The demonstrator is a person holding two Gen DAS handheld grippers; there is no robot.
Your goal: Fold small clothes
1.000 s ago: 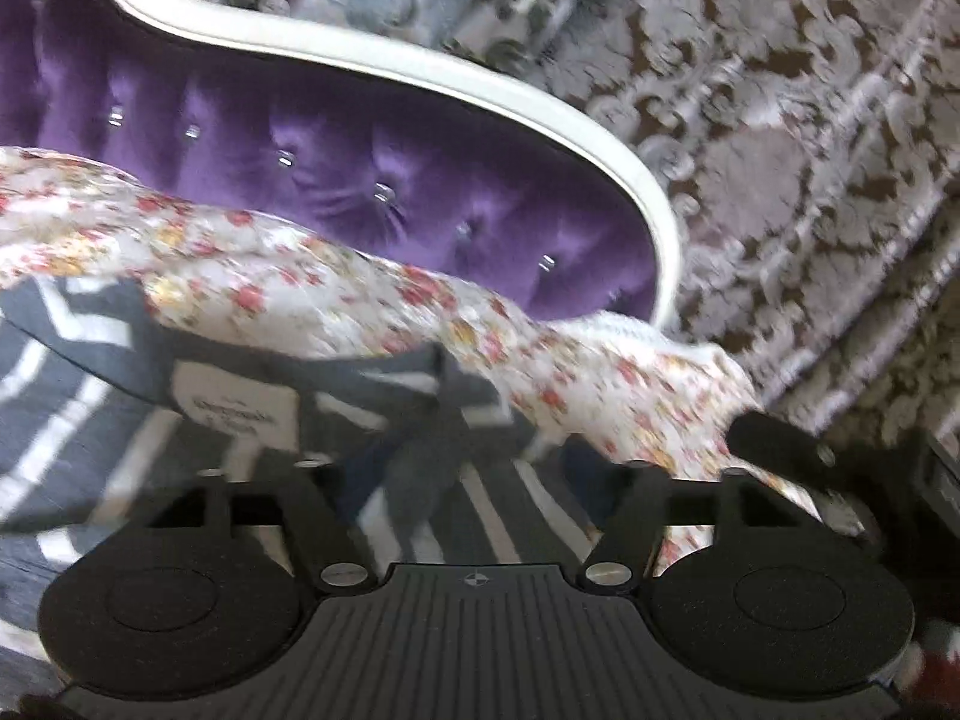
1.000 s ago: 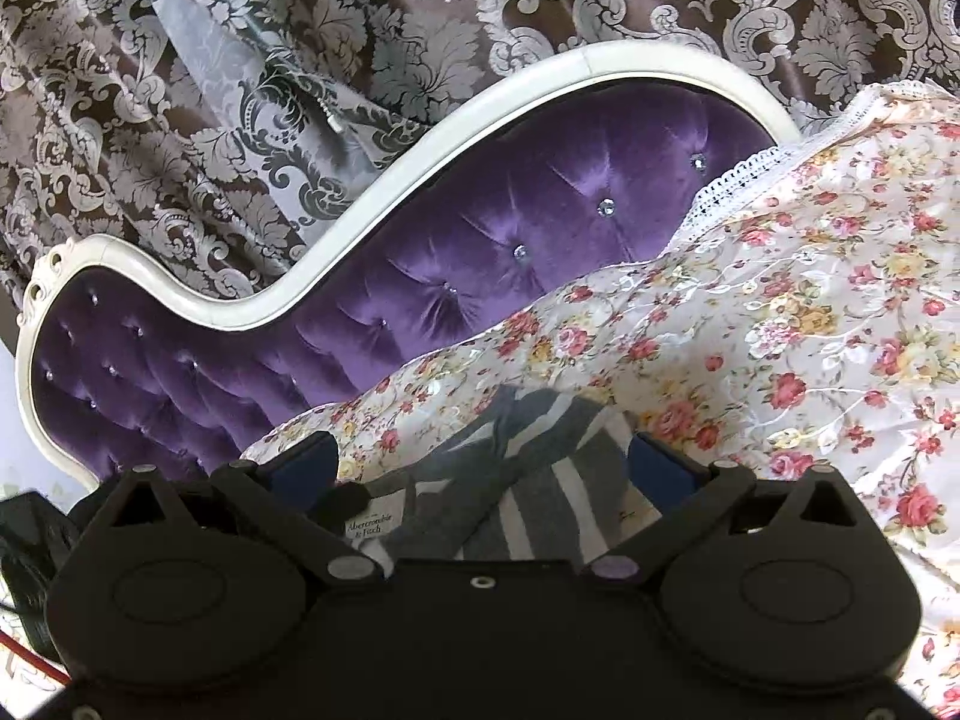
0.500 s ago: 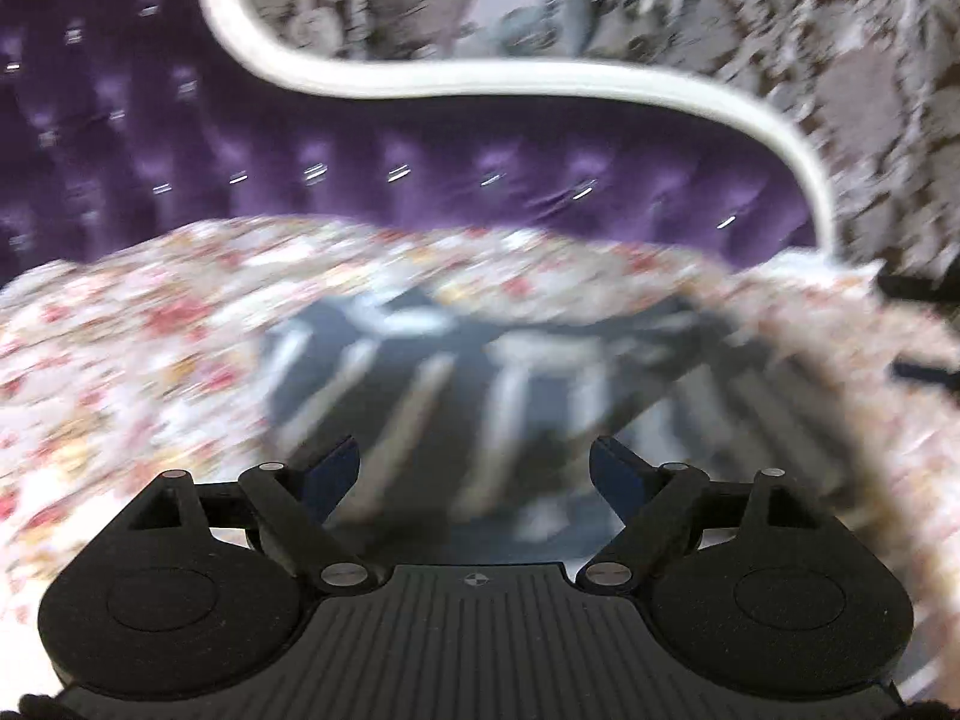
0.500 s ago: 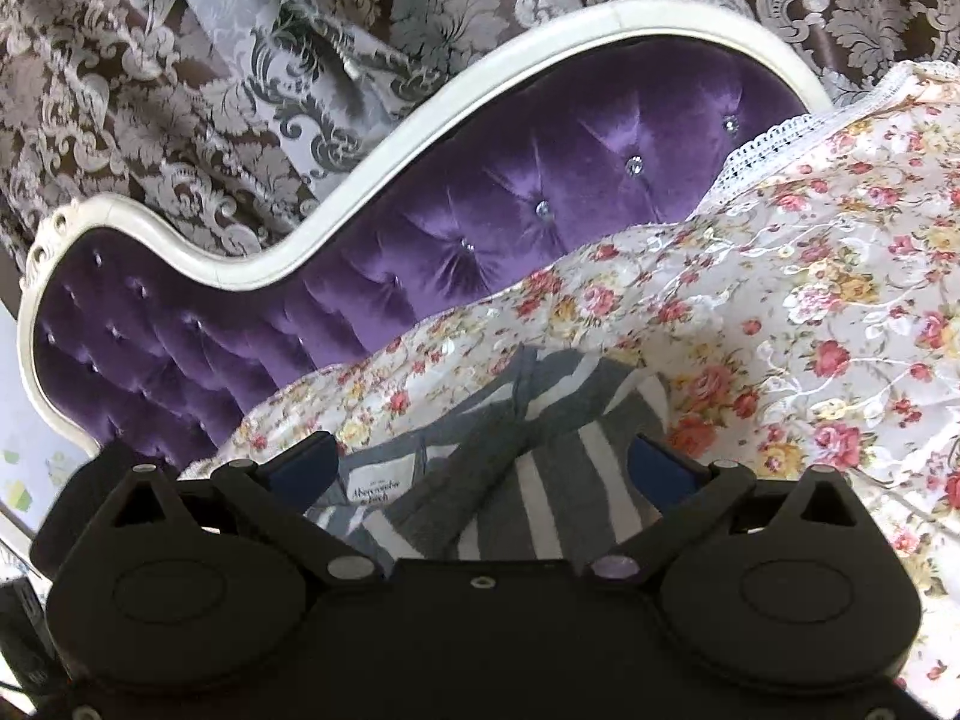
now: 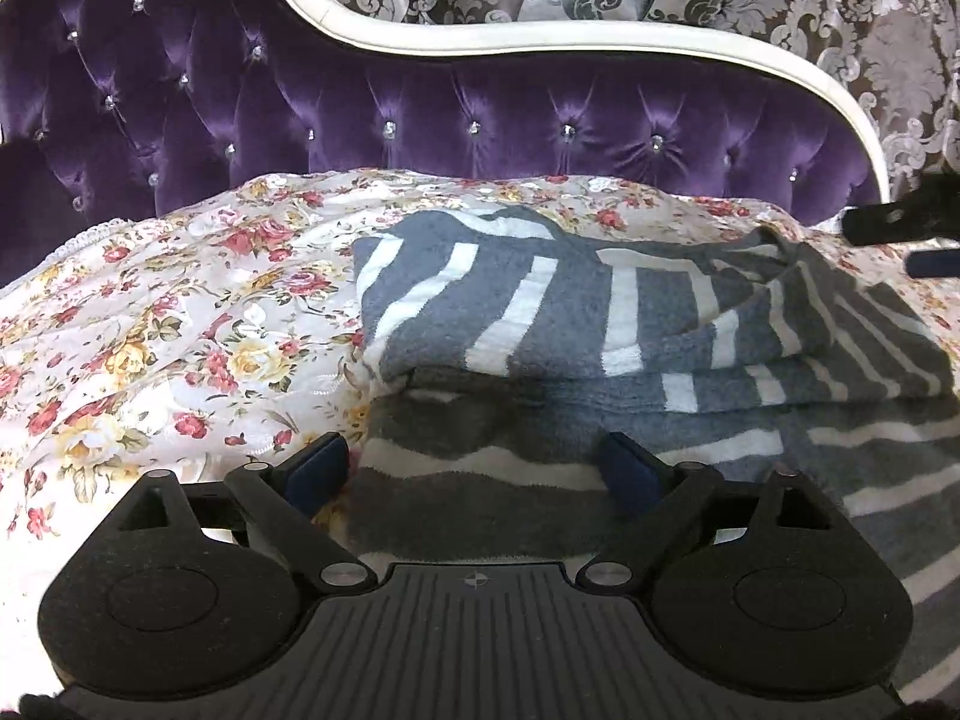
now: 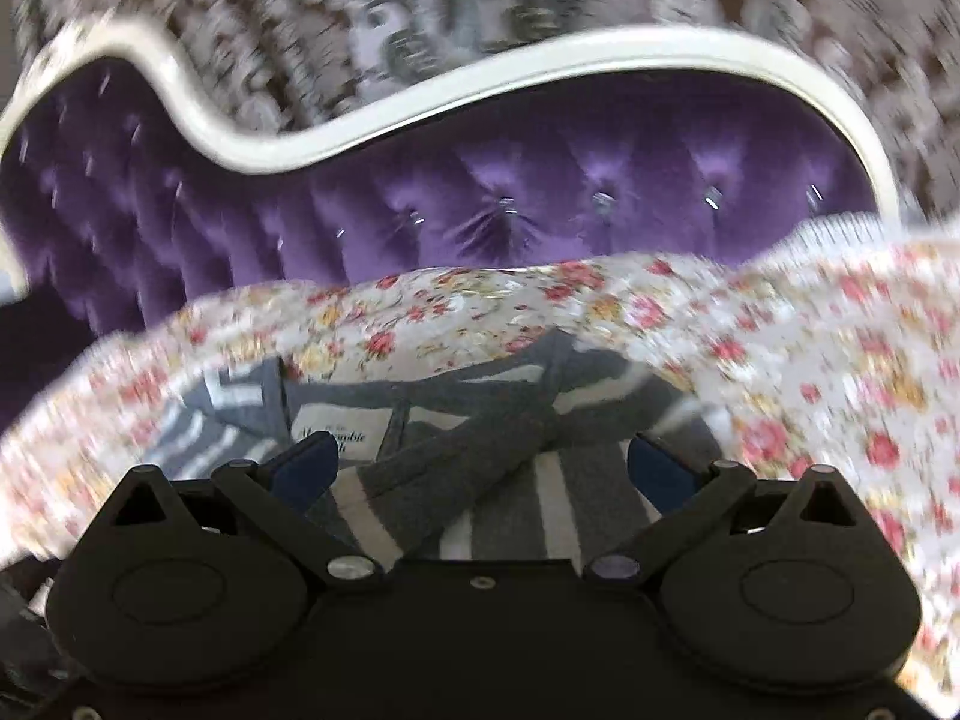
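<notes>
A grey garment with white stripes [image 5: 600,312] lies partly folded on a floral bedspread [image 5: 180,312]; its upper layer is folded over the lower one. My left gripper [image 5: 474,468] is open and empty, just above the garment's near left edge. In the right wrist view, which is motion-blurred, the same garment [image 6: 510,450] shows its neck label [image 6: 342,432] and a crossed grey sleeve. My right gripper [image 6: 480,462] is open and empty over it. The right gripper's fingers also show at the far right of the left wrist view [image 5: 900,222].
A purple tufted headboard [image 5: 420,108] with a white curved frame [image 5: 540,42] stands behind the bed. Patterned grey-brown curtains [image 5: 870,30] hang behind it. The floral bedspread spreads out to the left of the garment.
My left gripper has swung left and pulled back, so the whole folded garment is now in view. My right gripper has turned right, and its view is blurred. Both stay open.
</notes>
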